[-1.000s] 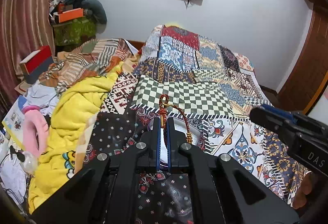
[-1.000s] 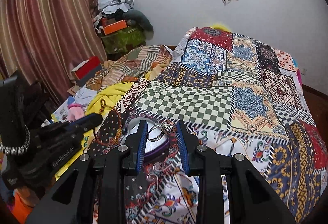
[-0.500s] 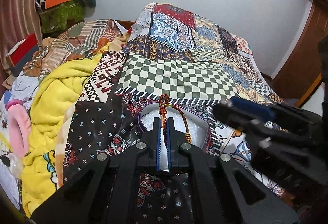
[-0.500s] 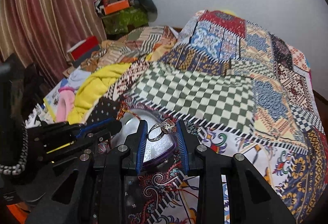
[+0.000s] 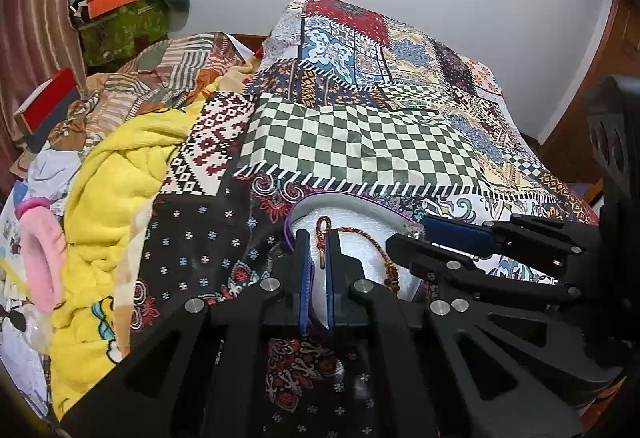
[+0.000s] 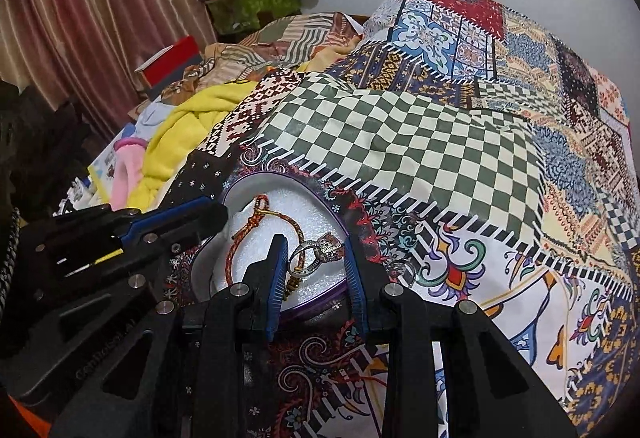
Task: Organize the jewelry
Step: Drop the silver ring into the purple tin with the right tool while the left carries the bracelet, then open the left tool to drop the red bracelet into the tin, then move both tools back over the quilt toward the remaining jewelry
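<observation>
Purple-rimmed box crowded by both grippers' jaws, quilt around

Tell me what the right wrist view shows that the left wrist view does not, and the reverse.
Only the right wrist view shows the silver ring held between the right gripper fingers, and a second small ring lying on the bedspread beside the box.

Only the left wrist view shows the wooden door at the right edge.

Both show the heart-shaped box with white lining, the red cord bracelet gripped by the left gripper, and the yellow blanket.
</observation>
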{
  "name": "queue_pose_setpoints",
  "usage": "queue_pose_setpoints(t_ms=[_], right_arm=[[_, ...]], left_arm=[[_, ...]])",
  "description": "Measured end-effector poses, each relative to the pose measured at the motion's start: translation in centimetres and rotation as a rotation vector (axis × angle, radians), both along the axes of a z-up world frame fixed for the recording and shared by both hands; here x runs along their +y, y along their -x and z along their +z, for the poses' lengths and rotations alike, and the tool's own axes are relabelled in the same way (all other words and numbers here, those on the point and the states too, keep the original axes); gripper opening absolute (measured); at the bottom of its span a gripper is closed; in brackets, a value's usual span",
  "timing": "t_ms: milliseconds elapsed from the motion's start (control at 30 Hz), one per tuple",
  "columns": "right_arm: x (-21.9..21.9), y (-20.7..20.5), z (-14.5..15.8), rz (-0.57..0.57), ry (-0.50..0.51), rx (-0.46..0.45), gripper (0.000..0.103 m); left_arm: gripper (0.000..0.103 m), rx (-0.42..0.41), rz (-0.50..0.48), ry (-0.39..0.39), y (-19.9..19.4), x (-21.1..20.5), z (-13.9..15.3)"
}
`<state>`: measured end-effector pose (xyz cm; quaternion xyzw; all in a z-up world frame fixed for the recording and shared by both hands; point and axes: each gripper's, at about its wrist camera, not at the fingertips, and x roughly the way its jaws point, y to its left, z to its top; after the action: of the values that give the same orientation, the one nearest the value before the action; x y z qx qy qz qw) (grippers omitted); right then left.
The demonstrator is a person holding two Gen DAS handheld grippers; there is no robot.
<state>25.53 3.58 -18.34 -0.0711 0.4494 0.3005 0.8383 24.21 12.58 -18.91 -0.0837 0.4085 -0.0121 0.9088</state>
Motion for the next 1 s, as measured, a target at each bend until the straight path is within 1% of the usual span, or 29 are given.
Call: queue_pose_setpoints(t_ms=[100,167,300,400,467,500,567,633,700,733,767,833,1000], right_arm=[[0.0,0.2,0.4,0.006,0.014,-0.005,0.026],[-0.3,0.4,0.9,0.003,0.007,-0.005,0.026],[-1.5,0.9,2.2,-0.018,-0.010,-0.019,0.034],[-2.7,1.5,3.6,-0.042,-0.014,-0.048,0.035],[-3.7,2.0,4.7,-0.061,-0.024,-0.060,0.035],[-4.2,2.2,5.2,-0.070,-0.028,-0.069,0.035],[-5.4,2.9,6.4,-0.095,-0.029,-0.098,0.036],[-6.3,3.5,7.2,-0.114,-0.021,-0.127,0.041],[-7.4,4.4,8.0,-0.133,-0.017,-0.156,0.049],[-7.9,4.8,8.3,-0.141,-0.015,-0.166,0.050],[-8.5,5.2,8.5,-0.151,-0.015,-0.176,0.051],[-9.6,5.8,8.8,-0.167,-0.011,-0.184,0.051],[-12.6,6.7,8.9,-0.224,-0.013,-0.175,0.051]], left_arm=[[0.003,-0.004,0.007,-0.003,0.4,0.1,0.5],[0.006,-0.011,0.013,-0.011,0.8,0.2,1.0],[0.009,-0.029,0.018,-0.030,1.8,-0.2,2.2],[0.019,-0.050,0.017,-0.046,2.7,-0.6,3.4],[0.032,-0.071,0.018,-0.059,3.4,-1.0,4.3],[0.035,-0.081,0.017,-0.065,3.7,-1.2,4.7],[0.036,-0.095,0.012,-0.074,4.4,-1.7,5.5],[0.037,-0.105,0.004,-0.076,4.9,-2.2,6.2],[0.040,-0.117,-0.005,-0.080,5.5,-2.8,6.9],[0.044,-0.123,-0.009,-0.082,5.8,-3.1,7.2],[0.047,-0.132,-0.016,-0.086,6.2,-3.7,7.5],[0.050,-0.141,-0.029,-0.090,6.7,-4.4,8.0],[0.055,-0.146,-0.065,-0.093,7.8,-6.5,8.4]])
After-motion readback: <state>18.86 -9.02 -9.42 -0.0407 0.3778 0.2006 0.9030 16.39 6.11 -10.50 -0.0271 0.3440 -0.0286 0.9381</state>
